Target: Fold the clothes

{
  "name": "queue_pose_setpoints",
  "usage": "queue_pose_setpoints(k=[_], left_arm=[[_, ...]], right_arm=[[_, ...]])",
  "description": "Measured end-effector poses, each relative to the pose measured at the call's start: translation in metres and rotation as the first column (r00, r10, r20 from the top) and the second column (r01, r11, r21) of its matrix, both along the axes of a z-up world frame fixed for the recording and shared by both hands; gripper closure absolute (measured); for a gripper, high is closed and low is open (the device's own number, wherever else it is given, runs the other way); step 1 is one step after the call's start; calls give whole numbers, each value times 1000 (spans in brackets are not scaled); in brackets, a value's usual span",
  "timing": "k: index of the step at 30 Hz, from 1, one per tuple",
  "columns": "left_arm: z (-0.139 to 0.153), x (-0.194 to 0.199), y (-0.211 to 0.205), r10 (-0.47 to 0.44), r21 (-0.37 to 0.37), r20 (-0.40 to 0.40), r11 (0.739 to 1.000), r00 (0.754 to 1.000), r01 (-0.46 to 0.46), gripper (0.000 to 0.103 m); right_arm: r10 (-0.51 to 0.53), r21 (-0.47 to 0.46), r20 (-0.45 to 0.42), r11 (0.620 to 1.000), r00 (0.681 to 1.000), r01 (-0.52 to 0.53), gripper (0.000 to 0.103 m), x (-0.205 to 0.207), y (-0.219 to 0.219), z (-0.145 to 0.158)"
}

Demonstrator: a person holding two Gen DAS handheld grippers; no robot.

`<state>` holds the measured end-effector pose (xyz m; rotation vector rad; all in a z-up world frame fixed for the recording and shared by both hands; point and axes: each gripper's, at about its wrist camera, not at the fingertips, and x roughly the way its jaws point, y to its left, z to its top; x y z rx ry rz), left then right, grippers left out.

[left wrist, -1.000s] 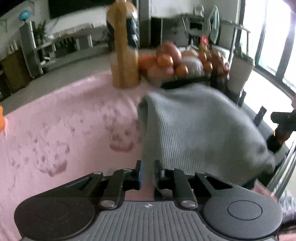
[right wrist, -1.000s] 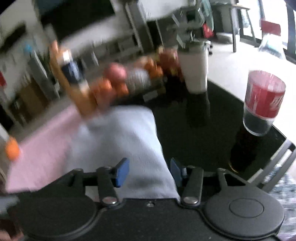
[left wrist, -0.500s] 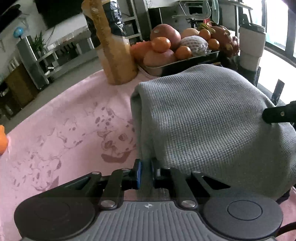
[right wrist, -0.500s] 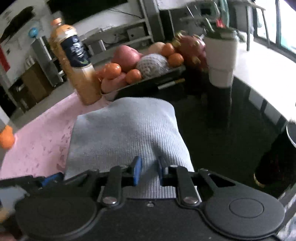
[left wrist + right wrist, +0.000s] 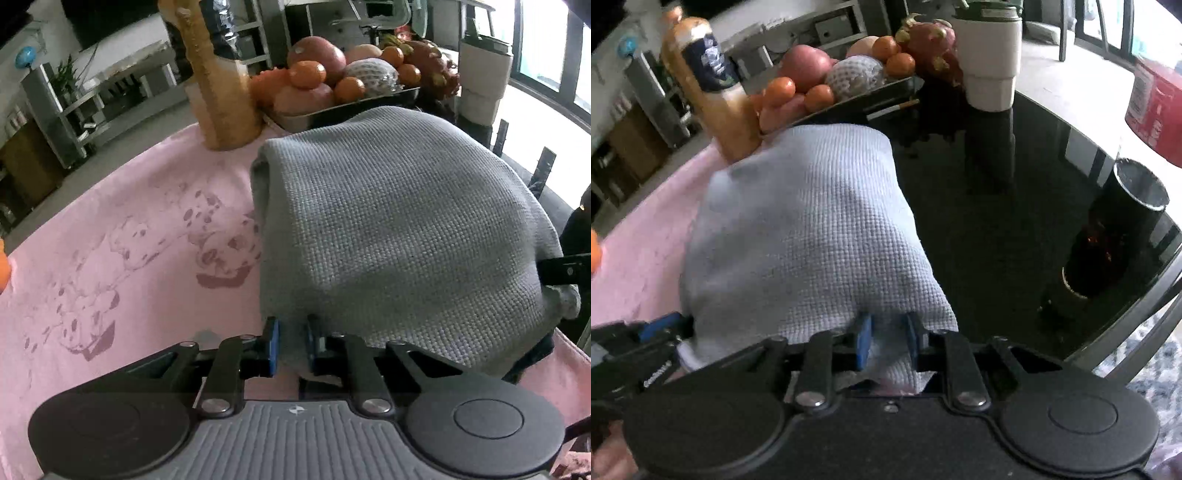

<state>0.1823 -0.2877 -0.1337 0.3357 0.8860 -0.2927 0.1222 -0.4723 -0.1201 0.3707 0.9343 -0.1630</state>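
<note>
A folded grey knit garment [image 5: 399,229] lies partly on a pink printed cloth [image 5: 122,236] and partly on the black glass table. My left gripper [image 5: 291,345] is shut on the garment's near left edge. My right gripper [image 5: 886,341] is shut on the near right edge of the same garment [image 5: 805,229]. The left gripper's fingers [image 5: 653,332] show at the left edge of the right wrist view. A right gripper finger [image 5: 565,271] shows at the right edge of the left wrist view.
A juice bottle [image 5: 218,74] and a metal tray of fruit [image 5: 343,79] stand behind the garment. A white tumbler [image 5: 991,55], a dark cup [image 5: 1115,229] and a red-labelled bottle [image 5: 1156,107] stand on the black glass table [image 5: 997,229]. The table's edge is at right.
The right gripper closed on the garment's near edge. Both grippers moved in closer to the garment, and the motion blur has settled.
</note>
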Motion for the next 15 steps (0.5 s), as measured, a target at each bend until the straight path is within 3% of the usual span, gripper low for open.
queue_pose_setpoints(k=[3, 6, 7, 10, 11, 15], left_arm=[[12, -6, 4, 23, 2, -22, 1000, 999, -23, 88], [33, -21, 9, 37, -4, -35, 999, 999, -37, 70], [41, -28, 11, 40, -15, -39, 999, 998, -40, 59], [71, -48, 18, 45, -55, -36, 997, 998, -47, 45], [81, -54, 20, 41, -67, -32, 997, 999, -44, 36], [119, -75, 26, 52, -113, 6, 992, 999, -51, 25]], right_arm=[[-1, -11, -8, 1000, 1000, 1, 83, 0, 2, 0], [-7, 6, 89, 1000, 996, 7, 72, -13, 4, 22], [-15, 28, 127, 1000, 992, 11, 60, -19, 5, 31], [-32, 44, 189, 999, 982, 24, 27, -31, 14, 60], [-37, 44, 202, 999, 979, 28, 20, -35, 17, 69], [-13, 25, 201, 1000, 980, 8, 4, -45, 32, 99]])
